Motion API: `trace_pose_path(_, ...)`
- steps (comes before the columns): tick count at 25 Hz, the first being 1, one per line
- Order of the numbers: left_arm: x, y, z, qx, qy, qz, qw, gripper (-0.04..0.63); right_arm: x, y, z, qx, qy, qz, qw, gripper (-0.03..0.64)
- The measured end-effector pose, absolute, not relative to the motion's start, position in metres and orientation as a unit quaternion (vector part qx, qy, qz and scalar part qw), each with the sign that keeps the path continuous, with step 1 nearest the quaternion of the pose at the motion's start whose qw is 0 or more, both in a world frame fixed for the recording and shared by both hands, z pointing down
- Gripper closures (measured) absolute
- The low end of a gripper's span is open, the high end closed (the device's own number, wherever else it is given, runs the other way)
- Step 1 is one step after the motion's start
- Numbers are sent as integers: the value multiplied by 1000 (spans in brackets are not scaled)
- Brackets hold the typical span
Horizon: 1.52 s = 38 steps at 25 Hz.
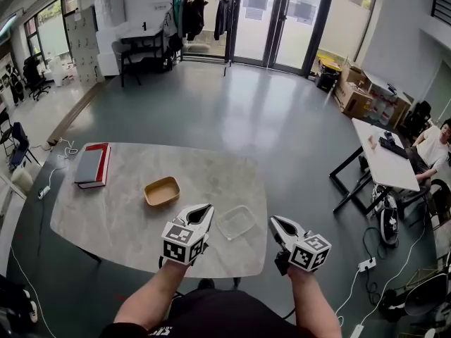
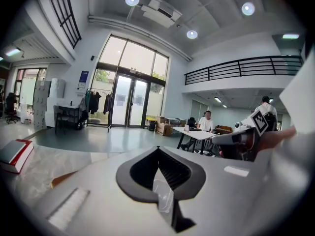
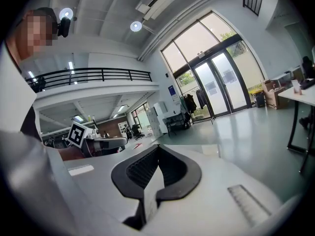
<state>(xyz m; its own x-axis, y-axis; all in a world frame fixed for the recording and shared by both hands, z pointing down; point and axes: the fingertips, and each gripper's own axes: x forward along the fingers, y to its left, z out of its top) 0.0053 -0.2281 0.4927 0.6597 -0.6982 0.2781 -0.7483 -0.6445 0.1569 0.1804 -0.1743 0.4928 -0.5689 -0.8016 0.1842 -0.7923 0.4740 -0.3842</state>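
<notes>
My left gripper (image 1: 204,210) hovers over the near edge of a marble-topped table (image 1: 127,217), its jaws shut with nothing between them. Just right of its tip a clear plastic container (image 1: 236,221) lies on the table. My right gripper (image 1: 275,222) is held past the table's right front corner, also shut and empty. A tan shallow tray (image 1: 161,191) sits further in, ahead of the left gripper. In the left gripper view the jaws (image 2: 157,149) meet at the tip, and the right gripper (image 2: 248,134) shows at the right. The right gripper view shows its closed jaws (image 3: 157,148) and the left gripper (image 3: 96,142).
A grey book on a red book (image 1: 93,165) lies at the table's far left. A person (image 1: 431,145) sits at a white table (image 1: 384,157) to the right. Cardboard boxes (image 1: 356,96), a clothes rack (image 1: 201,13) and a desk (image 1: 141,44) stand near the glass doors. Cables and a power strip (image 1: 365,265) lie on the floor.
</notes>
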Motion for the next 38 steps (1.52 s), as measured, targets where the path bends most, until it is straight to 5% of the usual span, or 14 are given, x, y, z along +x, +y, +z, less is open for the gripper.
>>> trace_pose_path(21, 64, -269, 545, 931, -288, 184, 131, 591, 192, -206, 536, -479, 838, -262, -5, 603)
trace_pose_path(27, 105, -269, 591, 927, -230, 263, 138, 497, 210, -218, 553, -464, 839, -285, -8, 603)
trace_pose_path(38, 129, -258, 677, 898, -187, 367, 156, 462, 225, -217, 580, -446, 835, -321, -20, 603)
